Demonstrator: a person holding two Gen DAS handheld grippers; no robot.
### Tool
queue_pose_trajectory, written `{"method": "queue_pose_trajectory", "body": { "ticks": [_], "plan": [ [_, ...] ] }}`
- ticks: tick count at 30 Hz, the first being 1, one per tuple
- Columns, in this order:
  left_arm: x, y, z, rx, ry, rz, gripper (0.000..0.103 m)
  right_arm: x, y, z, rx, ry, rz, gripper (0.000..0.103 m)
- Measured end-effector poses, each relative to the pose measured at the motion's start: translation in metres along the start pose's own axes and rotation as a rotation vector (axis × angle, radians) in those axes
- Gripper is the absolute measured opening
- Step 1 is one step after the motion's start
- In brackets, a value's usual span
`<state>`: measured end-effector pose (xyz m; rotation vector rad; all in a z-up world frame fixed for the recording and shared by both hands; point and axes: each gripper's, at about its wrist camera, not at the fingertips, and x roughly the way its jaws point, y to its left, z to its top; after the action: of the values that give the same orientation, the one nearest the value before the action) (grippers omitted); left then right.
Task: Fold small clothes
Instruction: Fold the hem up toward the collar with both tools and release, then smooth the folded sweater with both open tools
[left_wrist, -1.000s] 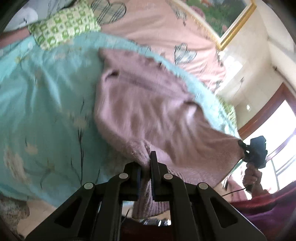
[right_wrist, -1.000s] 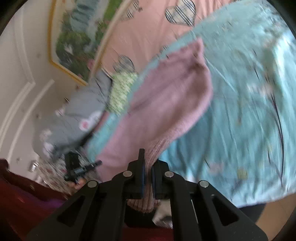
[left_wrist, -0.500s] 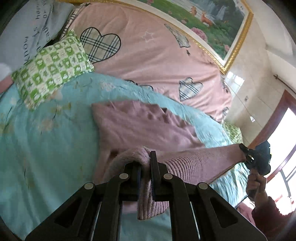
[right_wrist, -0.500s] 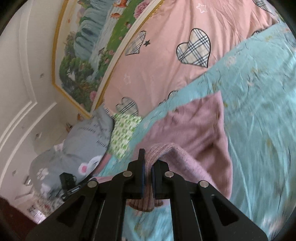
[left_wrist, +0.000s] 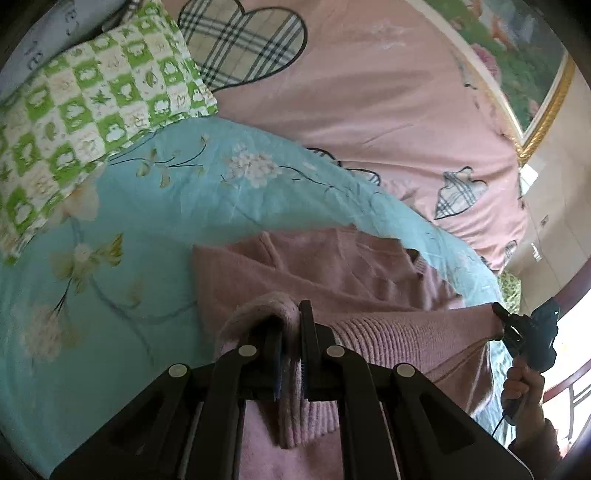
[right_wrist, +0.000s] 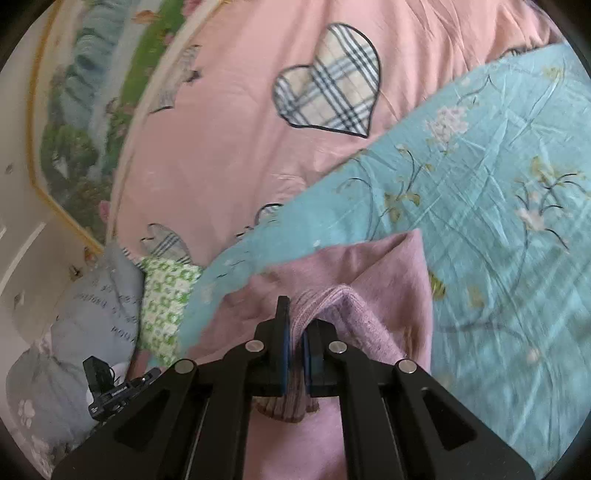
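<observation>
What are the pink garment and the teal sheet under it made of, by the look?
Pink garment: knit, likely wool or acrylic; ribbed hem, fuzzy matte nap where the left gripper has its jaws shut on it. Teal sheet: thin woven fabric, likely cotton or a blend; sharp fine creases, printed flowers, faint sheen.

Left tongs (left_wrist: 291, 325): matte black plastic, angular linkage arms, four round silver screws in row, blue pads inside fingers. Right tongs (right_wrist: 293, 332): same black build, silver screws, blue pads. Right hand (left_wrist: 522, 384): bare skin, dark red sleeve, thin black cable below.
</observation>
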<state>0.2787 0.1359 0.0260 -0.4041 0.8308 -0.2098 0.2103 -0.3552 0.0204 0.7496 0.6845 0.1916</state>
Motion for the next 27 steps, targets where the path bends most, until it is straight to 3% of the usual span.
{"method": "queue_pose_trajectory", "body": {
  "ticks": [7, 10, 12, 13, 15, 16, 19, 23, 25, 27],
  "plan": [
    [0.060, 0.011, 0.012, -0.005, 0.054, 0.054, 0.007, 0.046, -0.029, 0.007, 0.017, 0.071, -0.112, 0.007],
    [0.067, 0.014, 0.009, 0.004, 0.071, 0.059, 0.012, 0.053, -0.038, 0.005, 0.043, 0.082, -0.121, 0.010],
    [0.059, 0.016, 0.007, 0.006, 0.073, 0.041, 0.015, 0.050, -0.043, 0.007, 0.074, 0.088, -0.103, 0.014],
    [0.050, 0.015, 0.005, 0.018, 0.068, 0.047, 0.021, 0.046, -0.043, 0.008, 0.086, 0.083, -0.097, 0.016],
    [0.031, 0.011, -0.003, 0.051, 0.057, 0.073, 0.037, 0.023, -0.040, 0.011, 0.081, 0.018, -0.140, 0.037],
    [0.021, 0.005, -0.007, 0.070, 0.048, 0.085, 0.042, 0.012, -0.038, 0.012, 0.075, -0.017, -0.147, 0.041],
    [-0.006, -0.025, -0.029, 0.181, 0.055, 0.035, 0.042, -0.017, -0.017, 0.010, -0.003, -0.041, -0.095, 0.042],
    [0.000, -0.083, -0.064, 0.352, 0.148, -0.063, 0.043, -0.014, 0.045, -0.025, -0.255, 0.113, 0.071, 0.042],
    [0.014, -0.105, -0.077, 0.407, 0.207, -0.098, 0.043, 0.007, 0.073, -0.051, -0.358, 0.265, 0.150, 0.042],
    [0.033, -0.119, -0.084, 0.454, 0.258, -0.099, 0.043, 0.027, 0.090, -0.071, -0.450, 0.362, 0.158, 0.042]
  ]
}}
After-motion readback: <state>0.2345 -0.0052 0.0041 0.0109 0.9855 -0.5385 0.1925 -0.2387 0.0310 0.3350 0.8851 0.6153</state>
